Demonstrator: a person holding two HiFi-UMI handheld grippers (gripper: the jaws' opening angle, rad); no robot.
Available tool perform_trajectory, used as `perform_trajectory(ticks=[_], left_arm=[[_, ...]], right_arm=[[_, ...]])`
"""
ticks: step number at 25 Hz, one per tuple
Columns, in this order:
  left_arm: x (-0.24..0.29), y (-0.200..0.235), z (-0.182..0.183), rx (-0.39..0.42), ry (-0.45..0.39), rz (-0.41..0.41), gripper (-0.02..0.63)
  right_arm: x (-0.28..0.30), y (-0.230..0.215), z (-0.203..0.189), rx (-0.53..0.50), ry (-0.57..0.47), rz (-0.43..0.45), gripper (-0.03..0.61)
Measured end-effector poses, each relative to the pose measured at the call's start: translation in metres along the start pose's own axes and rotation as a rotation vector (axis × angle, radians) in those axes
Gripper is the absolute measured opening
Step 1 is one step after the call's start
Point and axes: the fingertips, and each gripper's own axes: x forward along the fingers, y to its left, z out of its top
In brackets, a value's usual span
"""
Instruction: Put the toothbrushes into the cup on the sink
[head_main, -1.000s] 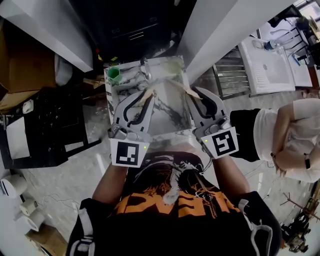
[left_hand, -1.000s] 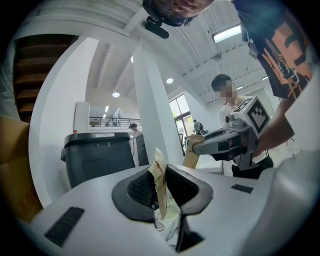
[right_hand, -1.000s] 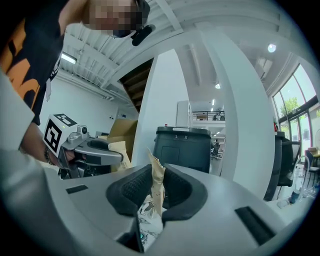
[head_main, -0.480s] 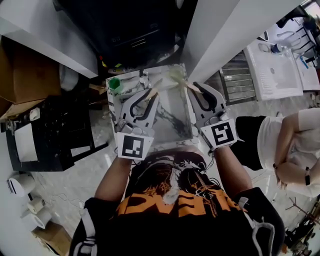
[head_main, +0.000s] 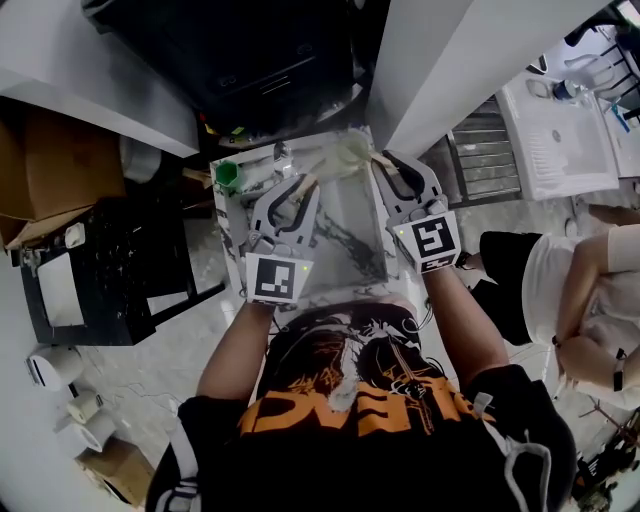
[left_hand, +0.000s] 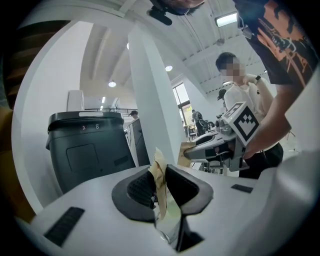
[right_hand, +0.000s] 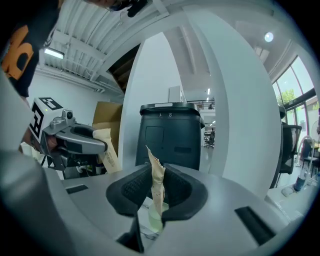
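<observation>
A green cup (head_main: 228, 174) stands at the back left corner of the marbled sink (head_main: 350, 240). My left gripper (head_main: 305, 182) is shut on the tan paper end of a toothbrush pack (left_hand: 159, 172). The right gripper (head_main: 380, 160) is shut on a tan paper end too (right_hand: 156, 180), with a pale green part showing below its jaws. In the head view a pale, translucent pack (head_main: 340, 155) seems to span between the two grippers above the back of the sink. Each gripper view shows the other gripper (left_hand: 192, 152) (right_hand: 102, 147) gripping tan paper. The cup lies left of the left gripper.
A black bin (head_main: 260, 60) stands behind the sink and a white pillar (head_main: 450, 70) rises at its right. A black crate (head_main: 110, 260) and a cardboard box (head_main: 60, 160) sit to the left. Another person (head_main: 580, 290) sits at the right.
Both grippers have moved toward the back of the sink with the tan paper ends still held. They now sit closer to the green cup and the bin.
</observation>
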Motion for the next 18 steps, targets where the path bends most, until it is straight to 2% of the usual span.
perform_trajectory(ticks=[12,13,16,18], left_arm=[[-0.001,-0.004,0.003,0.018,0.021,0.012,0.086],[-0.003,-0.004,0.003,0.017,0.020,0.014,0.086],[-0.006,0.000,0.004,0.012,0.015,0.023,0.086],[-0.007,0.002,0.003,0.010,0.015,0.025,0.086]], right_arm=[[0.039,-0.003,-0.059,0.015,0.085,0.030,0.091],[0.040,-0.002,-0.059,0.017,0.082,0.033,0.101],[0.041,0.002,-0.053,0.018,0.066,0.045,0.191],[0.041,0.006,-0.049,0.015,0.061,0.055,0.205]])
